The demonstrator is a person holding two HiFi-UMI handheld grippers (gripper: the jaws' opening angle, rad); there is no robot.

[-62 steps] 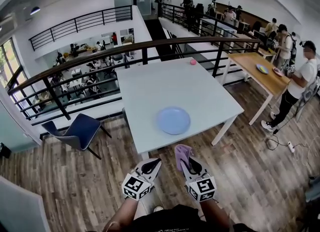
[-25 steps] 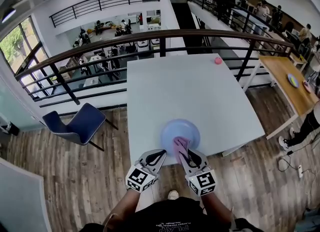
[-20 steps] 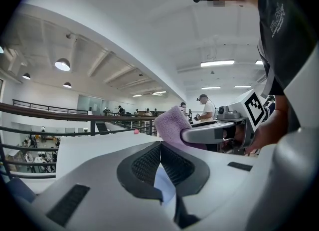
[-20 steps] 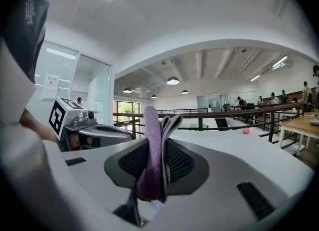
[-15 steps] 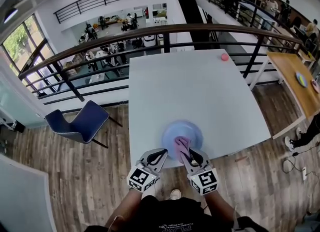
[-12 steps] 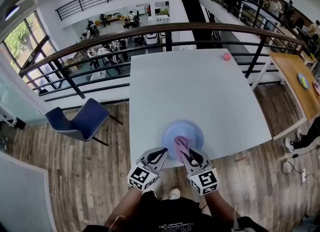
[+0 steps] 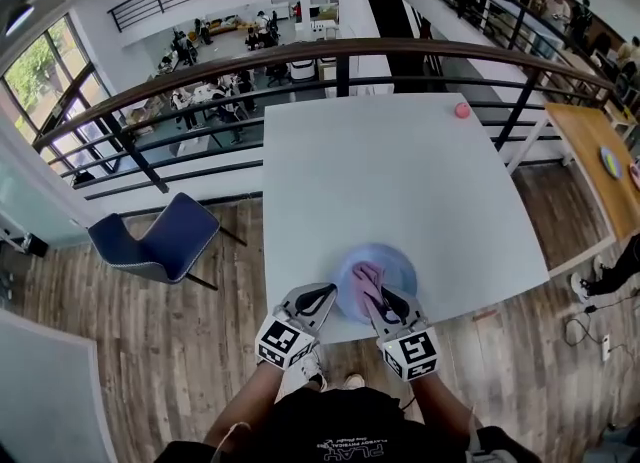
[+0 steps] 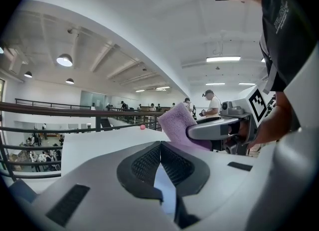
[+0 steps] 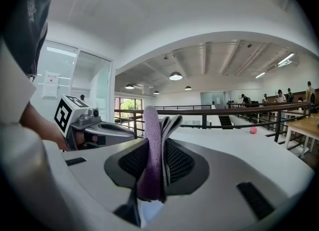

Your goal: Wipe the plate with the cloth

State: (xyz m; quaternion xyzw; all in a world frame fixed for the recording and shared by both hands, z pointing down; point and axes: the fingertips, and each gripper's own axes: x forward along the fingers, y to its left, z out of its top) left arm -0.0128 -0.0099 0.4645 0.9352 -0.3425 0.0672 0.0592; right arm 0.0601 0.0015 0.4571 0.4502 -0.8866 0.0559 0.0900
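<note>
Head view: one plate [image 7: 402, 269]; right gripper [image 7: 376, 296] clamps one cloth [image 7: 365, 275]; left gripper [image 7: 322, 296] jaws together.

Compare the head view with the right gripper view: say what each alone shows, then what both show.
Head view only: the round outline of the blue plate near the white table's front edge, the blue chair and the wood floor.

Right gripper view only: the purple cloth's folded layers pinched between the shut jaws of the right gripper, seen close up.

Both: the cloth, the left gripper, the pink ball and the railing.
</note>
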